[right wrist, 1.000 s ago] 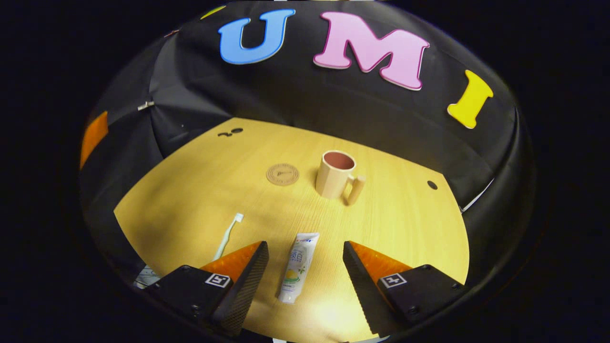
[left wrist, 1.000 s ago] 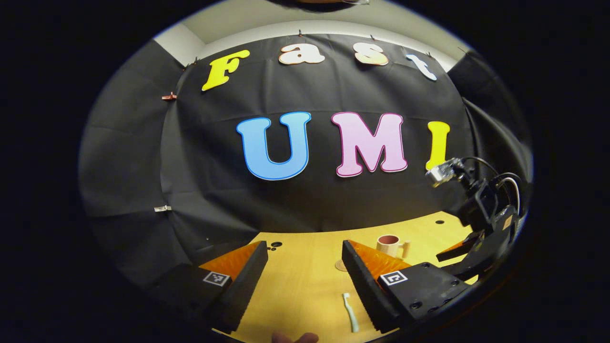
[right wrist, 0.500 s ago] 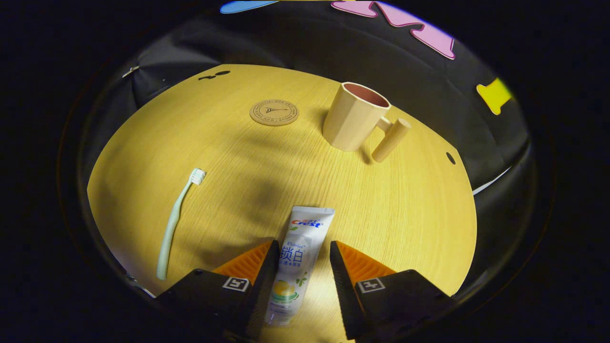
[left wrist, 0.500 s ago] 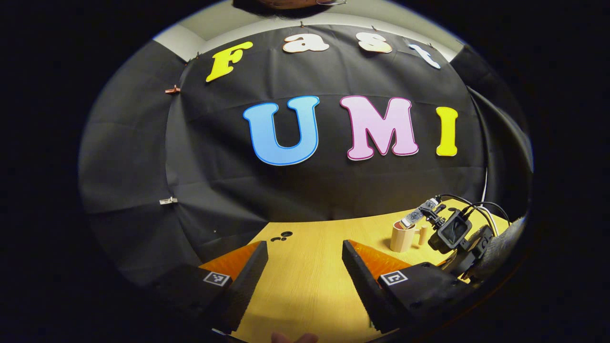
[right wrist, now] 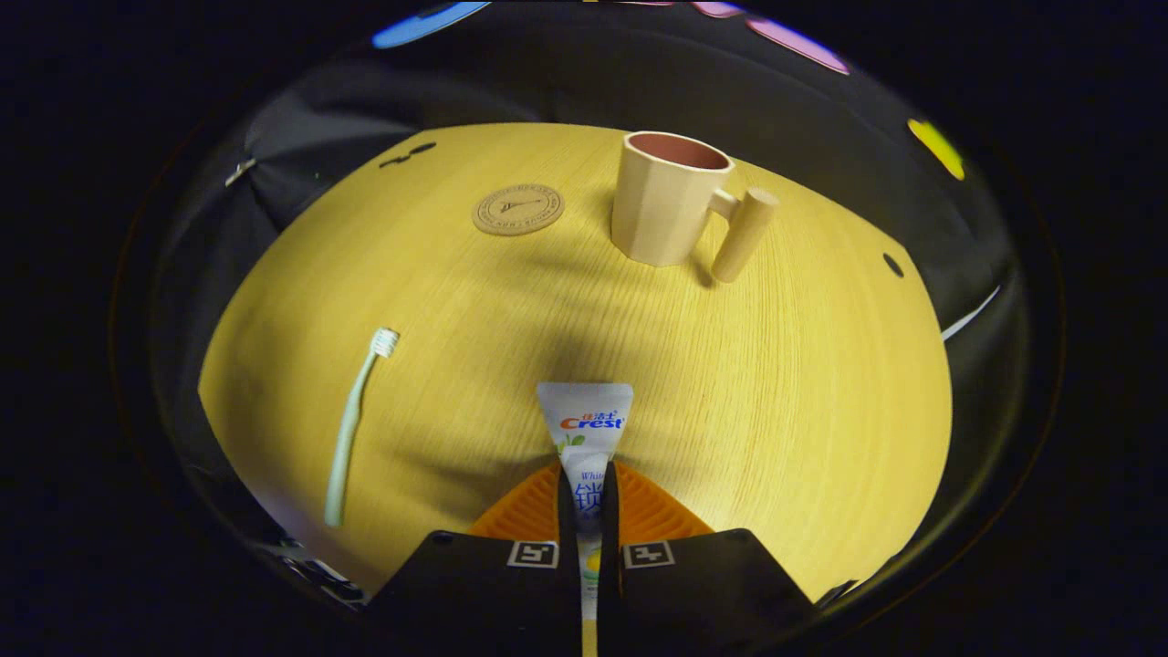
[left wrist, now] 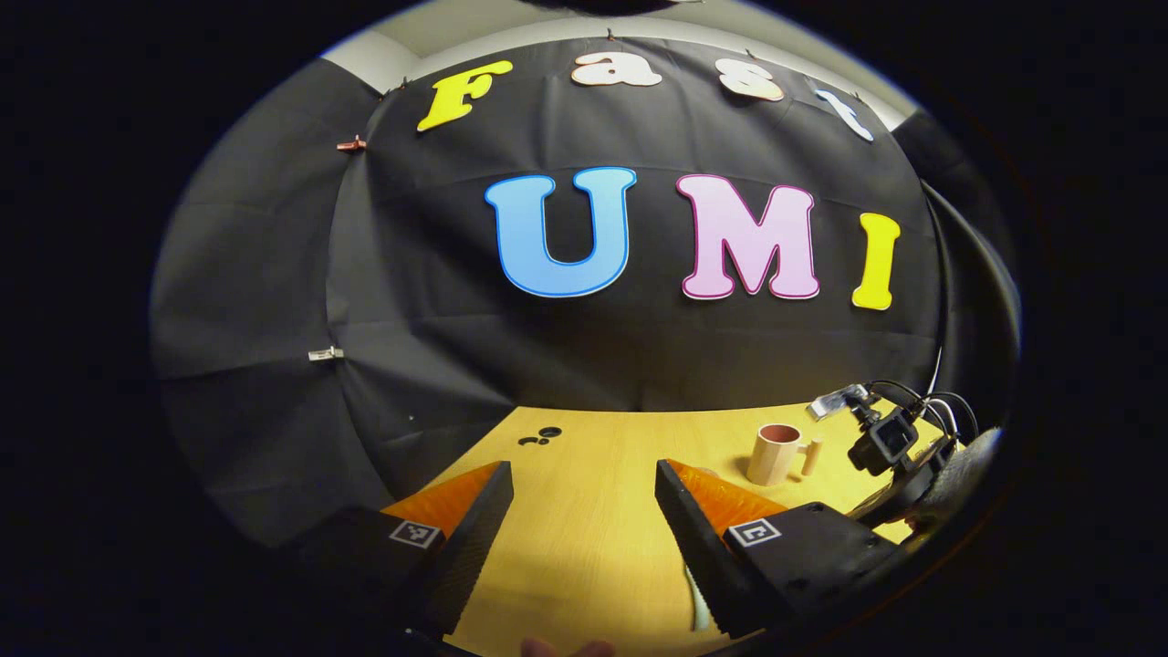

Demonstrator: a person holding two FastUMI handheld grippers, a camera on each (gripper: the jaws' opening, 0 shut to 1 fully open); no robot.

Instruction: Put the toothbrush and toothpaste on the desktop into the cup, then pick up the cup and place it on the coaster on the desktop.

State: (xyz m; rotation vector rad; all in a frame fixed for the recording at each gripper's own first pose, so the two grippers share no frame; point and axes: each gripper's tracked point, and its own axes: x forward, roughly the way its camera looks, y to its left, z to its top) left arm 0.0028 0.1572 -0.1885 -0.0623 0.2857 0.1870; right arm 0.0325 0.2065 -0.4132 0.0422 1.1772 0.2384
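Note:
In the right gripper view my right gripper (right wrist: 584,493) is shut on the white toothpaste tube (right wrist: 586,422), whose flat end sticks out ahead over the desk. A pale green toothbrush (right wrist: 354,429) lies on the wood to the left. The beige cup (right wrist: 668,199) with a peg handle stands upright at the far side, and the round cork coaster (right wrist: 517,209) lies left of it. In the left gripper view my left gripper (left wrist: 584,493) hangs open above the desk; the cup (left wrist: 774,453) stands far right, with the right gripper (left wrist: 899,461) low beyond it. A sliver of toothbrush (left wrist: 698,606) peeks beside the right finger.
The yellow wooden desktop (right wrist: 803,383) is round-edged, with small dark holes at the far left (right wrist: 411,152) and right (right wrist: 892,265). Black cloth wall closes the back. A fingertip of a hand (left wrist: 566,648) shows at the bottom of the left gripper view.
My right gripper dropped to the toothpaste tube and closed its fingers on it. The left gripper's view swung slightly, keeping its fingers open.

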